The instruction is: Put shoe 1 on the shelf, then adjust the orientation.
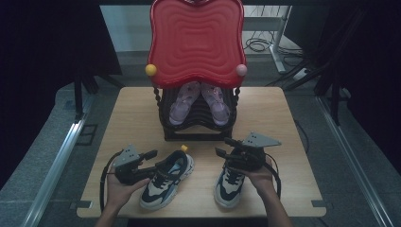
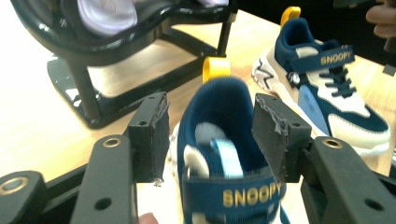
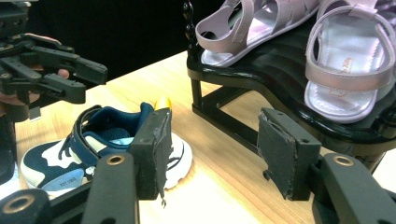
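Two navy and cream "SNOOPY" sneakers stand on the wooden table (image 1: 137, 109). My left gripper (image 1: 152, 163) (image 2: 210, 112) is open, its jaws straddling the heel of the left sneaker (image 1: 166, 182) (image 2: 224, 154); a gap shows at one pad. The right sneaker (image 1: 228, 185) (image 2: 327, 88) lies under my right hand. My right gripper (image 1: 223, 146) (image 3: 212, 126) is open with nothing between its jaws, pointing at the black shoe rack (image 1: 196, 130) (image 3: 243, 74). In the right gripper view the left sneaker (image 3: 93, 140) sits below the left gripper (image 3: 95, 83).
The rack stands at the table's back centre under a wavy red top (image 1: 196, 40). A pair of pink sandals (image 1: 183, 101) (image 3: 348, 60) rests on its lower shelf. Dark curtains hang at both sides, and cables lie on the floor behind.
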A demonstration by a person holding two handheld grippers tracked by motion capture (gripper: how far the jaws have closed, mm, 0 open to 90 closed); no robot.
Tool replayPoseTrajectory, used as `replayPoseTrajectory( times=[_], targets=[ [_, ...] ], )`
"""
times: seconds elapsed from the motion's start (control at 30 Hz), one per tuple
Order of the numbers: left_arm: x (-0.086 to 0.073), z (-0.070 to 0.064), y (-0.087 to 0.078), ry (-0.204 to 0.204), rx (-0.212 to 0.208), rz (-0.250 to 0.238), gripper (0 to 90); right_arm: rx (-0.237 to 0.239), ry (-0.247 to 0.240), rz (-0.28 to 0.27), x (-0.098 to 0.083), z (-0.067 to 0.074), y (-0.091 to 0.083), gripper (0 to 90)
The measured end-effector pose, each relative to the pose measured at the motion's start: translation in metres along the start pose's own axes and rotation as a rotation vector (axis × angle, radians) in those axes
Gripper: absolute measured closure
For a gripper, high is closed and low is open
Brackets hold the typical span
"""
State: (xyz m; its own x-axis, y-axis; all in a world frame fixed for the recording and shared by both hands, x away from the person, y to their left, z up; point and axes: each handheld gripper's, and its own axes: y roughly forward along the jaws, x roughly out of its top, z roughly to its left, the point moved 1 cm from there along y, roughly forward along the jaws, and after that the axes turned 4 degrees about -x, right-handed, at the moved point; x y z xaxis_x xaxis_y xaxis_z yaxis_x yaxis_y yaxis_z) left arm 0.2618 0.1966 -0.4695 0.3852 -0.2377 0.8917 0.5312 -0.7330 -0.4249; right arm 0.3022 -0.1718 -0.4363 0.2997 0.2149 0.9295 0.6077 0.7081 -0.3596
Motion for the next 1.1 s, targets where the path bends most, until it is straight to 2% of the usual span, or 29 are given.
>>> replayPoseTrajectory(
  times=[0.07, 0.27, 0.33, 0.4, 0.5, 0.63, 0.8, 1.03, 1.1],
  targets=[
    [-0.008, 0.000, -0.003, -0.021, -0.014, 0.008, 47.0, 0.006, 0.000, -0.001, 0.000, 0.002, 0.001, 45.5],
    [-0.023, 0.001, -0.010, -0.041, -0.019, 0.033, 47.8, 0.011, -0.009, -0.006, 0.001, 0.004, 0.003, 45.3],
    [-0.025, 0.001, -0.012, -0.042, -0.039, 0.039, 51.2, 0.010, -0.011, -0.006, 0.000, 0.004, 0.002, 45.2],
    [-0.028, -0.002, -0.014, -0.027, -0.068, 0.062, 59.4, 0.007, -0.006, -0.006, 0.000, 0.004, 0.001, 45.2],
    [-0.031, -0.006, -0.015, -0.002, -0.079, 0.095, 70.5, 0.006, -0.001, 0.001, -0.003, 0.003, 0.002, 45.0],
    [-0.033, -0.010, -0.018, 0.007, -0.108, 0.114, 78.5, 0.011, -0.007, 0.015, -0.005, 0.008, 0.004, 44.9],
    [-0.036, -0.012, -0.017, 0.001, -0.137, 0.132, 85.2, 0.014, -0.019, 0.034, -0.005, 0.014, 0.008, 44.4],
    [-0.039, -0.021, -0.009, -0.024, -0.175, 0.171, 87.8, 0.011, -0.024, 0.059, -0.009, 0.016, 0.015, 44.1],
    [-0.040, -0.026, -0.006, -0.024, -0.203, 0.189, 88.0, 0.011, -0.025, 0.063, -0.009, 0.017, 0.016, 44.0]
  ],
)
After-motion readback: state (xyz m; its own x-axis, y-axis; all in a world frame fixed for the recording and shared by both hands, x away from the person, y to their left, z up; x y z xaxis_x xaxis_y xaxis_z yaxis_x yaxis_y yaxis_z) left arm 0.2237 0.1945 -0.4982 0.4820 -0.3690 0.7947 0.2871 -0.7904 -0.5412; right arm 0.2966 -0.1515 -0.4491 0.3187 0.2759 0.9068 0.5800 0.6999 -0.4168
